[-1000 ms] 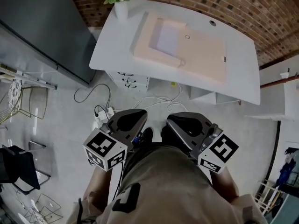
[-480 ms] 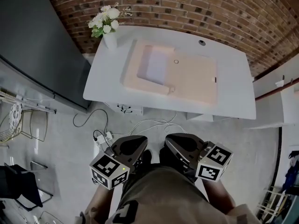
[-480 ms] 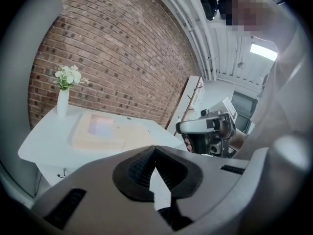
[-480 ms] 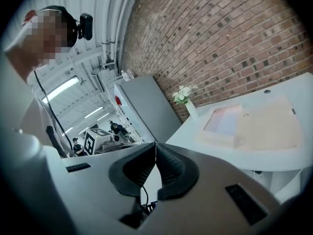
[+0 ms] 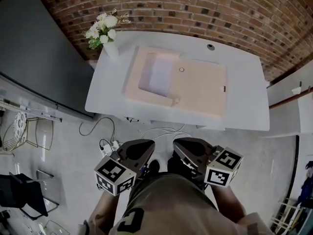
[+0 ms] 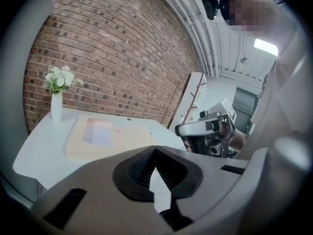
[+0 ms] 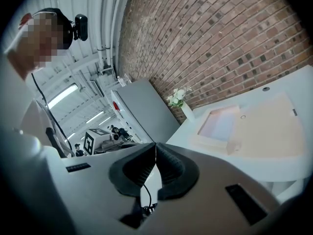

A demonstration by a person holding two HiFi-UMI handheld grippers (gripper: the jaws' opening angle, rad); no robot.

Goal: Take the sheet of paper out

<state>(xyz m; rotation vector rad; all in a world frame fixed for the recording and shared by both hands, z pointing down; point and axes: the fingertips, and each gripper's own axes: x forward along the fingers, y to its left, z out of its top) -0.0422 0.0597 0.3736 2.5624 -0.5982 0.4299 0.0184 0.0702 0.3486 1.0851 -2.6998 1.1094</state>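
Observation:
A pale sheet of paper (image 5: 155, 80) lies in the left half of an open beige case (image 5: 200, 89) on the white table (image 5: 244, 114). In the left gripper view the sheet of paper (image 6: 98, 131) is far ahead, and the right gripper view shows the sheet of paper (image 7: 220, 123) equally distant. My left gripper (image 5: 145, 144) and right gripper (image 5: 182, 144) are held side by side close to the body, well short of the table. The left gripper (image 6: 155, 148) is shut with nothing in it. The right gripper (image 7: 155, 146) is shut too, and empty.
A white vase of flowers (image 5: 103, 31) stands at the table's back left corner. A brick wall (image 5: 195, 9) runs behind the table. A dark panel (image 5: 34, 58) stands at the left. Cables and a power strip (image 5: 108, 146) lie on the floor before the table, with wire racks (image 5: 24, 129) further left.
The table has slid from the frame's top edge toward its middle, and more brick wall shows behind it. Both grippers stay shut near the body; the right one has rolled a little.

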